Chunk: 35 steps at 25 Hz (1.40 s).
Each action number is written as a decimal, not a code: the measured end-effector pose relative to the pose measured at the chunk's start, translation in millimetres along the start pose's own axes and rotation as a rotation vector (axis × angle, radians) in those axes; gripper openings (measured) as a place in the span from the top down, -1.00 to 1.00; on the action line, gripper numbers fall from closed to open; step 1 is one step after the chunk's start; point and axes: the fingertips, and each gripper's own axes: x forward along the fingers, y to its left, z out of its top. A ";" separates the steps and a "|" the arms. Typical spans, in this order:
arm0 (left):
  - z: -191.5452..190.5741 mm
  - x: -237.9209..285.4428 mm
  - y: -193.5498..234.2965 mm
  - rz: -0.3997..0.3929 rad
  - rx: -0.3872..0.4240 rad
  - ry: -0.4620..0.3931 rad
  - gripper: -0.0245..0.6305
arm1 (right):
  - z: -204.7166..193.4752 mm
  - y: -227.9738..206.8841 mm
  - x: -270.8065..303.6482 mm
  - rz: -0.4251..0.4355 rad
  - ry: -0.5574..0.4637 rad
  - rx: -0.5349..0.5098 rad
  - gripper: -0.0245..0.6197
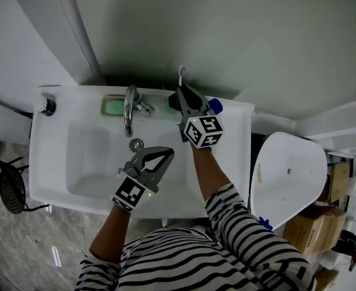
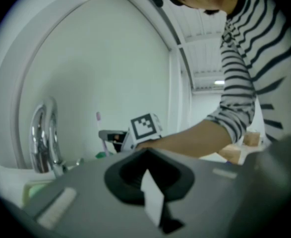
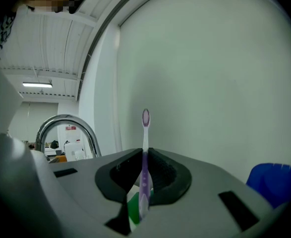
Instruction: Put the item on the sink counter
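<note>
A purple and white toothbrush (image 3: 145, 148) stands upright between the jaws of my right gripper (image 3: 144, 185), which is shut on its handle. In the head view this gripper (image 1: 182, 97) is over the back ledge of the white sink (image 1: 50, 162), right of the faucet (image 1: 129, 109), and the brush head (image 1: 181, 71) pokes up behind it. Something green (image 3: 134, 208) shows just under the handle. My left gripper (image 1: 165, 155) hovers over the basin, shut and empty. From the left gripper view (image 2: 150, 185) the toothbrush (image 2: 99, 128) and the right gripper's marker cube (image 2: 146, 126) show beyond the faucet (image 2: 43, 138).
A green soap in its dish (image 1: 114, 107) lies left of the faucet. A blue object (image 1: 214, 106) sits on the ledge right of my right gripper. The drain (image 1: 136, 144) is mid-basin. A round knob (image 1: 47, 105) is at the ledge's left end. A white toilet (image 1: 290, 174) stands to the right.
</note>
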 end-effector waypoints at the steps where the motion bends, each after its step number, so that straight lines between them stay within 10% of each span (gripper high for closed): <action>1: -0.2 -0.2 0.4 0.001 0.001 0.001 0.91 | -1.6 0.6 0.7 0.001 0.007 -0.006 0.81; 35: 0.9 1.0 -3.9 -0.009 0.009 0.001 0.91 | -37.7 1.5 -0.1 -0.028 0.248 -0.059 0.80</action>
